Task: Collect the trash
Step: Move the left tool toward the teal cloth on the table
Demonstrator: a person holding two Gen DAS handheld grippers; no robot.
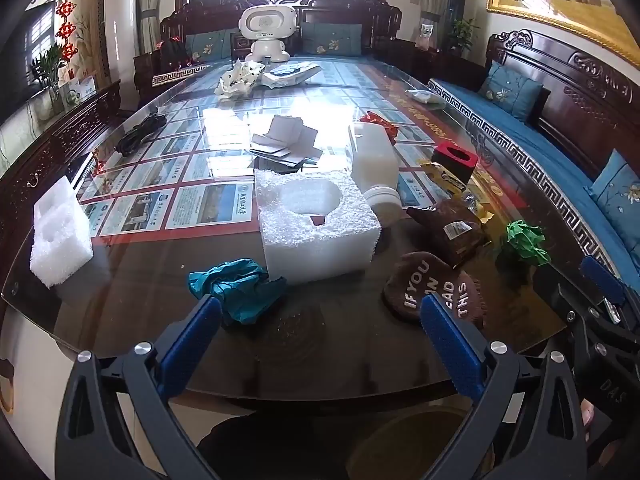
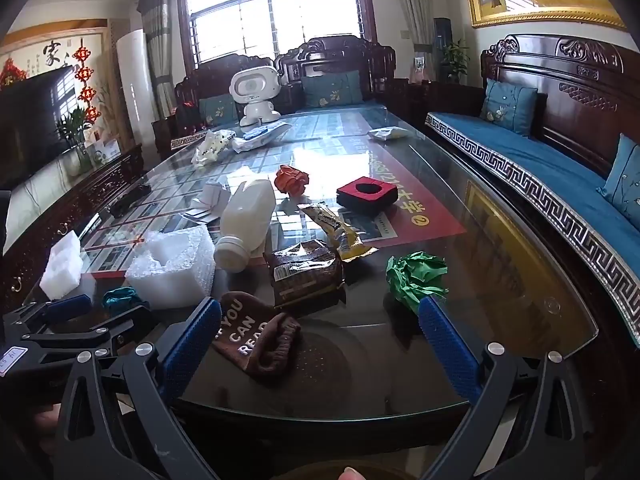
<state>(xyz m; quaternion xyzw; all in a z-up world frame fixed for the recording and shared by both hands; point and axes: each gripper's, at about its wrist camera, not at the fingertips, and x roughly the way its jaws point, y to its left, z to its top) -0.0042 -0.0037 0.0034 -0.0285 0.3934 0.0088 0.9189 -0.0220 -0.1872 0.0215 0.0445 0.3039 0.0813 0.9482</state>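
Note:
Trash lies scattered on a glass-topped table (image 1: pixel 132 304). A crumpled teal paper (image 1: pixel 240 286) sits just ahead of my left gripper (image 1: pixel 320 312), which is open and empty. Behind it stand a white foam block (image 1: pixel 316 224), a lying white plastic bottle (image 1: pixel 376 168) and a smaller foam piece (image 1: pixel 60 232). My right gripper (image 2: pixel 320 312) is open and empty too, above the near table edge. A brown sock with white letters (image 2: pixel 252 336) lies between its fingers' lines, a crumpled green paper (image 2: pixel 416 276) by its right finger. Brown (image 2: pixel 304 272) and yellow (image 2: pixel 340 228) wrappers lie beyond.
Farther back are a red-and-black box (image 2: pixel 368 194), an orange paper ball (image 2: pixel 292 180), folded cardboard (image 1: pixel 284 140), plastic bags (image 1: pixel 240 76) and a white toy robot (image 1: pixel 266 32). Dark wooden sofas with blue cushions (image 2: pixel 536 160) line the right and far sides. A black cable (image 1: pixel 140 134) lies left.

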